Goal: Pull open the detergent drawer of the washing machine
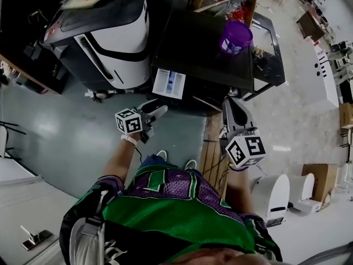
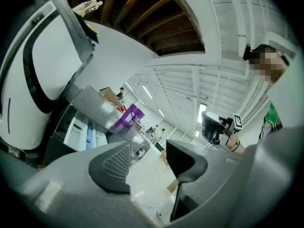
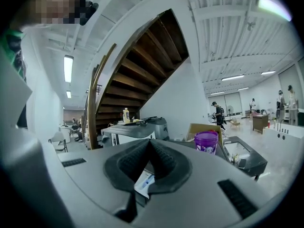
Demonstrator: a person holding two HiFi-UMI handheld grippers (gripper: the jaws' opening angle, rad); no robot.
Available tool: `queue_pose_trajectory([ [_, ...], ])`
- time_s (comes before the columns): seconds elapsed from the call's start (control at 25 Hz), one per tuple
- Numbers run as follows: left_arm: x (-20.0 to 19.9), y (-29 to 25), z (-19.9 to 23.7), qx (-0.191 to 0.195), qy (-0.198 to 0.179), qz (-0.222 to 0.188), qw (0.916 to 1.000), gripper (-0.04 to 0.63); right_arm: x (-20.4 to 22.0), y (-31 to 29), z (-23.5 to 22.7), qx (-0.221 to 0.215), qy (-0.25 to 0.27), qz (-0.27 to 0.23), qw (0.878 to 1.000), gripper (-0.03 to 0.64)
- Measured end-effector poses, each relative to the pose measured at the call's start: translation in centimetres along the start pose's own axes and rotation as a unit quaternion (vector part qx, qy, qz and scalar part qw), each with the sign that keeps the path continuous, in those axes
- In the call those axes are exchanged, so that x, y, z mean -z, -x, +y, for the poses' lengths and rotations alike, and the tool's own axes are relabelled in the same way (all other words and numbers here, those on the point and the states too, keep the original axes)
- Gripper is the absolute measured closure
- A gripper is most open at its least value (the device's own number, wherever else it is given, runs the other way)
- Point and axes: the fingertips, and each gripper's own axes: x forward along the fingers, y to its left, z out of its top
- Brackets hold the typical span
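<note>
Long white ceiling strip lights [image 3: 68, 68] are brightening both gripper views, whose edges are bending and darkening. The head view is looking dimmer, its glossy grey-green floor [image 1: 66, 134] catching pale glare.

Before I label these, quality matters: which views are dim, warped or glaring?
Head view: dim, the washing machine top nearly black, pale sheen on the floor. Left gripper view: fisheye-bowed, tilted, black corners. Right gripper view: bowed too, ceiling lamp glaring, stair underside dark.
</note>
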Motion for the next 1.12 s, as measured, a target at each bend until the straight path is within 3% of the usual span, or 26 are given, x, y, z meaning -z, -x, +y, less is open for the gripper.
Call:
queue_pose_trajectory([
  [0.44,-7.4,-3.6,-14.0,0.033,-0.127,-0.025,0.9910,0.372,-3.6,3.9,-2.6,-0.019,-0.008,-0.025,0.999,0.615],
  [0.8,-13.2,-4.8,-22.0,0.003,-0.250,-0.051,0.9670,0.408,-6.3,6.4,-5.2,0.002,-0.010,-0.057,0.998,0.615],
  [1.12,-15.6,-5.4,-23.6,-0.041,-0.295,-0.064,0.9523,0.490,-7.9,6.4,-5.9,0.006,-0.001,-0.074,0.997,0.615],
])
